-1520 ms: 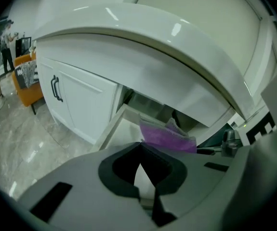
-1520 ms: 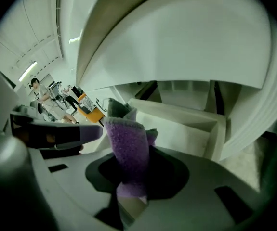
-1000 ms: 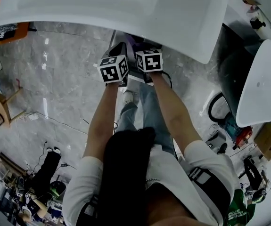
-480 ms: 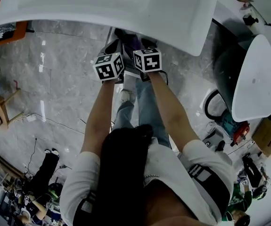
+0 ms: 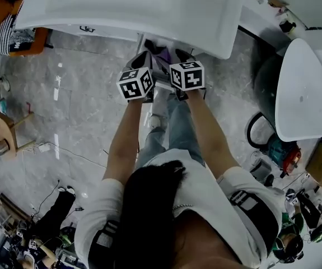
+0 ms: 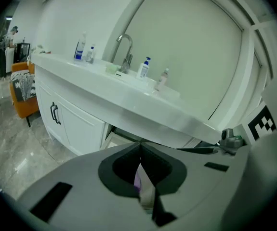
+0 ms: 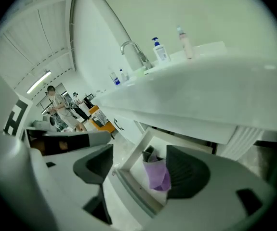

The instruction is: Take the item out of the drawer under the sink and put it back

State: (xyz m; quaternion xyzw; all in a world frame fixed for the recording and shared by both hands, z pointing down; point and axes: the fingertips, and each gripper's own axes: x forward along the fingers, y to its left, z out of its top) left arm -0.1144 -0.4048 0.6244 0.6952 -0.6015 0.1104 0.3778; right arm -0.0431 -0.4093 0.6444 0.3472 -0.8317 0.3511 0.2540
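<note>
Right gripper view: purple item w/in open drawer

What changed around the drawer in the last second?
The right gripper has just been opening its jaws and holds nothing; the purple pouch lies in the open drawer beyond them. Both grippers have drawn back from the counter. The left gripper stays shut.

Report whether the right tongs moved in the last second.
Yes: right tongs backed off the countertop edge toward the person, jaws just opened, gripping nothing.
</note>
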